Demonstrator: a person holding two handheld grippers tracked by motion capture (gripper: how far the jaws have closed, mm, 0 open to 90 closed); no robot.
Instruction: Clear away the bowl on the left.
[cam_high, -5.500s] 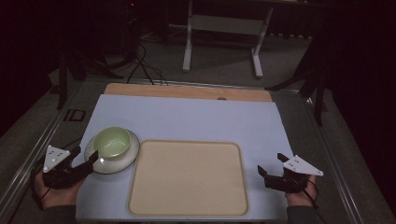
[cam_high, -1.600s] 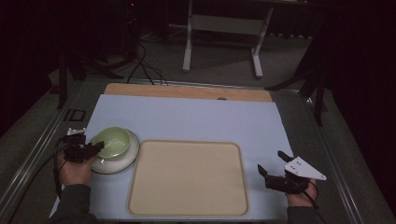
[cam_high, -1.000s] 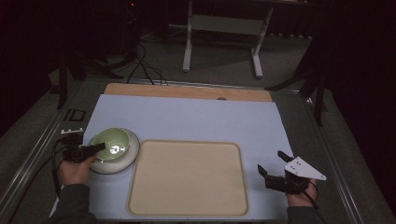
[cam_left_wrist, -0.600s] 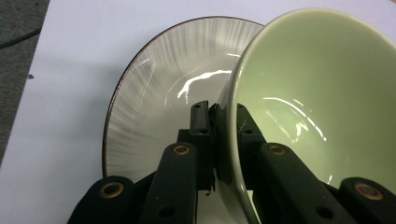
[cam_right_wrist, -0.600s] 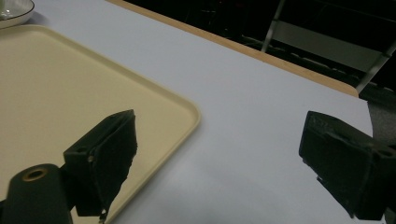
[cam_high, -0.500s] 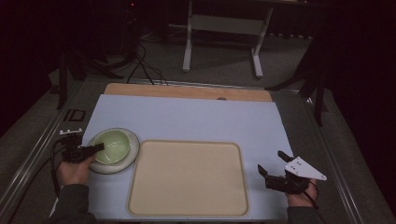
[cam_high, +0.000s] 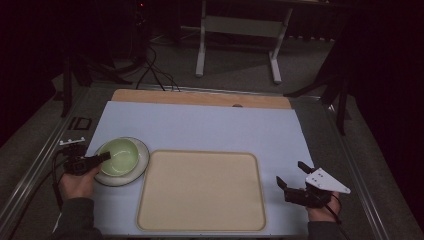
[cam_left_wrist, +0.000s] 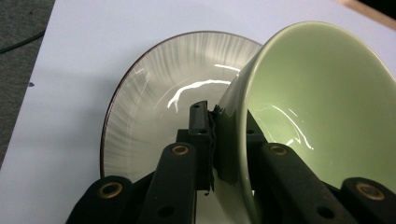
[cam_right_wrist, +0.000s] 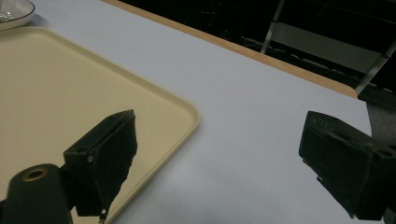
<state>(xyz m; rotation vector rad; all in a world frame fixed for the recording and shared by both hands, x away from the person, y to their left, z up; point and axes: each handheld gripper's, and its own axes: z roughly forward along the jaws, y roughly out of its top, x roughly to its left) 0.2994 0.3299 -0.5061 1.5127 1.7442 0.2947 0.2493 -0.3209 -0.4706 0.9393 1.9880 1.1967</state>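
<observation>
A pale green bowl (cam_high: 118, 156) sits on a white plate (cam_high: 141, 169) with a dark rim, at the table's left. My left gripper (cam_high: 102, 157) comes in from the left and is shut on the bowl's near wall. In the left gripper view one jaw lies inside the bowl (cam_left_wrist: 322, 98) and the other outside it, over the plate (cam_left_wrist: 154, 79), with the left gripper (cam_left_wrist: 215, 114) pinching the rim. My right gripper (cam_high: 290, 173) rests open at the table's right front, beside a beige tray (cam_high: 200, 190). Nothing is between the right gripper (cam_right_wrist: 219, 140) jaws.
The tray (cam_right_wrist: 56, 79) fills the front middle of the light blue mat (cam_high: 210, 127). A wooden strip (cam_high: 200, 98) runs along the far edge. Beyond the table stand a white frame (cam_high: 240, 30) and cables on the floor.
My left gripper moved from the plate's left side onto the bowl and closed on its rim. The right gripper has stayed still.
</observation>
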